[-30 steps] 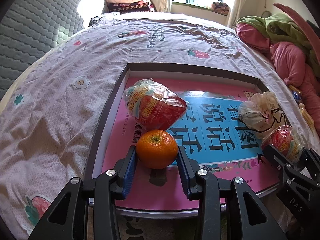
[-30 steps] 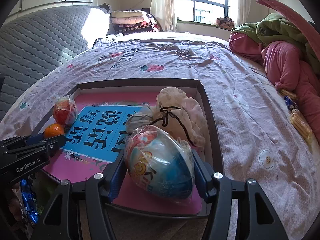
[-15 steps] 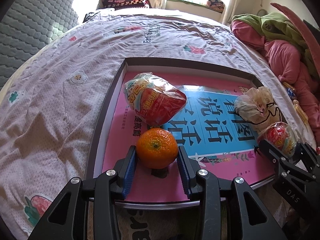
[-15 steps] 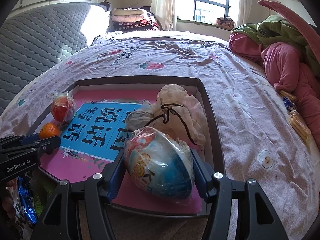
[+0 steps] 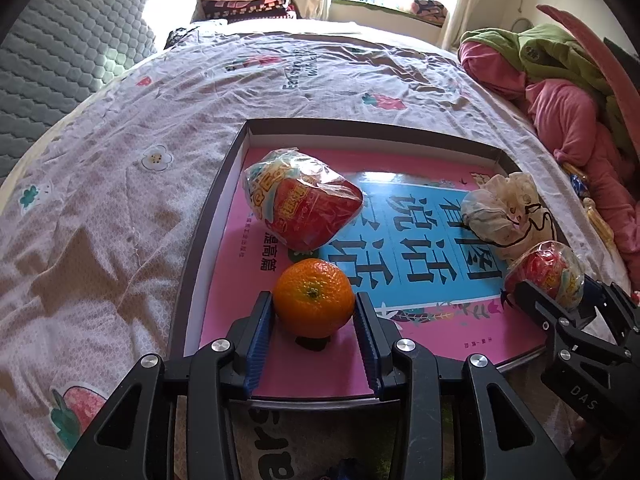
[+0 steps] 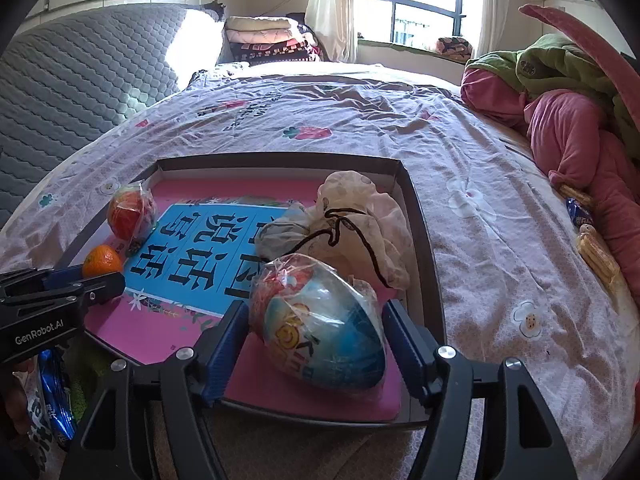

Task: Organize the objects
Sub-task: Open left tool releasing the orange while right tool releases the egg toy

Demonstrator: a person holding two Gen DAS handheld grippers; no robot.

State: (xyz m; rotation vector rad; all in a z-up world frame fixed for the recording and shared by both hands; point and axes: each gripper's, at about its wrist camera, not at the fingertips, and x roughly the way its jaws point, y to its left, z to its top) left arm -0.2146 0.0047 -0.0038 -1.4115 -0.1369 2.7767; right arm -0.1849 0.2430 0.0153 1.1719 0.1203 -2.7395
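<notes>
spreading just now, the right gripper [image 6: 314,346] has let go of the blue wrapped egg [image 6: 320,324], which rests at the shallow box's [image 6: 424,216] near right corner, gaps either side. left gripper [image 5: 314,330] unchanged, pads clamping the orange [image 5: 314,298] over the box's near left.

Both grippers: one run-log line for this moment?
left gripper: shut on orange | right gripper: just opening, wrapped egg between | tray

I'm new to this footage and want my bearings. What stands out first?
A bright orange sits between the fingers of the left gripper, at the near edge of a pink and blue tray on the bed. At the tray's right, the right gripper has just been opening around a plastic-wrapped toy egg.
</notes>
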